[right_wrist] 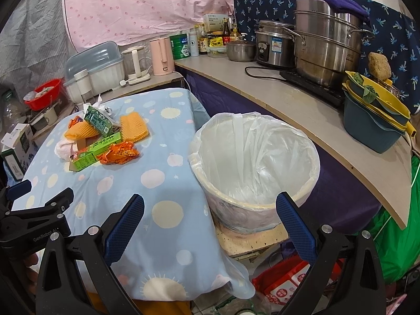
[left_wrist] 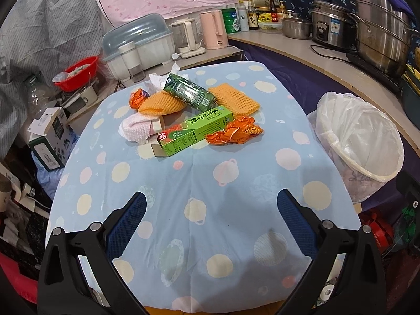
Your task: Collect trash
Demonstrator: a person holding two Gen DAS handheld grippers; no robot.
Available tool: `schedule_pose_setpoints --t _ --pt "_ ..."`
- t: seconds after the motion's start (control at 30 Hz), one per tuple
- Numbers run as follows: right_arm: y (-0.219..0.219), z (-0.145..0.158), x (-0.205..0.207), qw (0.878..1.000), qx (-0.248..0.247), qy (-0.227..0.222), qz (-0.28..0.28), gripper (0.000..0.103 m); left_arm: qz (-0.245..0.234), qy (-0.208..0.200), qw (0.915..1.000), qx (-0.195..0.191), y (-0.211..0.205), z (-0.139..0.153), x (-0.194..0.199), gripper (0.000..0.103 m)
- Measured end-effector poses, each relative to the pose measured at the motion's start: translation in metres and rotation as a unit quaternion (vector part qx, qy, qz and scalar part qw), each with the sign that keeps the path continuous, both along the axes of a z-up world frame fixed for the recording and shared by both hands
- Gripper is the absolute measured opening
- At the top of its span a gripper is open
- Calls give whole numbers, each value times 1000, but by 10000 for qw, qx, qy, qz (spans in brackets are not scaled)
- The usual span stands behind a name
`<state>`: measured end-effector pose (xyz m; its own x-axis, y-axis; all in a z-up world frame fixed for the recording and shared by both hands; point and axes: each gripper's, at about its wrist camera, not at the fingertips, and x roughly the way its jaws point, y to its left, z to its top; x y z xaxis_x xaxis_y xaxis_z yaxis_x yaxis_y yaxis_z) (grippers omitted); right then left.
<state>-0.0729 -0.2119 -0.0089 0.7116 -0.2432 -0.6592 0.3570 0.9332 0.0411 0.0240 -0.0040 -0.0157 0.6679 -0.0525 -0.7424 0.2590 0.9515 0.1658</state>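
A heap of trash lies at the far end of the blue-clothed table [left_wrist: 199, 178]: a light green box [left_wrist: 195, 131], a dark green carton [left_wrist: 187, 92], two orange foam nets [left_wrist: 233, 98], orange wrappers [left_wrist: 233, 131], a pink foam net [left_wrist: 136, 128] and white tissue [left_wrist: 157, 80]. The white-lined trash bin [left_wrist: 359, 139] stands right of the table. My left gripper [left_wrist: 211, 204] is open and empty over the table's near part. My right gripper [right_wrist: 210, 206] is open and empty, between the table edge and the bin [right_wrist: 252, 162]. The heap shows at left [right_wrist: 102, 136].
A counter [right_wrist: 302, 105] runs behind the bin with steel pots [right_wrist: 325, 50], a rice cooker, bottles and stacked basins [right_wrist: 375, 118]. Kettles and a dish box [left_wrist: 139, 42] stand beyond the table. Boxes and a red bowl [left_wrist: 77, 72] crowd the left. Red packaging lies on the floor [right_wrist: 283, 286].
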Motion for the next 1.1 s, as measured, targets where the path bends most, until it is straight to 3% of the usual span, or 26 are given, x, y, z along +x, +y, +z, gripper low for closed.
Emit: schedule_pose_setpoints --t 0.57,1.1 --pt "45 -29 83 9992 170 221 276 96 767 220 9965 -268 81 -29 76 95" --pt "96 -59 196 9962 355 240 753 96 976 526 9922 -577 117 -57 140 95"
